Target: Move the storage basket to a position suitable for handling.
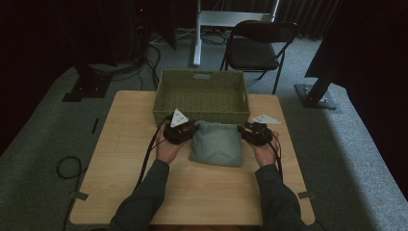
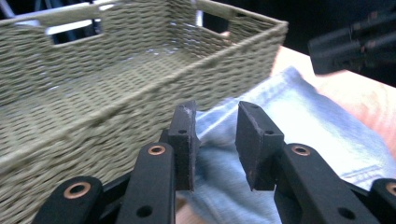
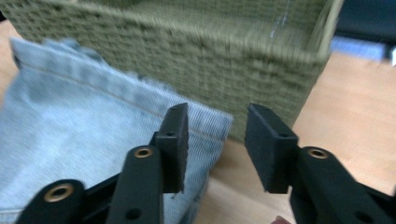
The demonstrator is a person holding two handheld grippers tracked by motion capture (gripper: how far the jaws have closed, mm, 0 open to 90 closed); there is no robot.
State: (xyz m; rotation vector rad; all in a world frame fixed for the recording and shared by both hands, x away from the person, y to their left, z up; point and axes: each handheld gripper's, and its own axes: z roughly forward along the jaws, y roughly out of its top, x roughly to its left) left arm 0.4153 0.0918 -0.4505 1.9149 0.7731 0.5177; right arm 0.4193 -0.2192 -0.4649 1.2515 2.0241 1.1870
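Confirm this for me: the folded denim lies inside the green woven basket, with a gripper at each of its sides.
Not quite. The folded denim lies on the wooden table in front of the green woven basket, not inside it; the high view shows this. The left gripper and right gripper do sit at its two sides.

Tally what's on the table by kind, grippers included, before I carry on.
Folded denim garment: 1
Green woven basket: 1
Handheld grippers: 2, the left gripper and the right gripper, one at each side of the denim, both with fingers apart and nothing pinched
Total: 4
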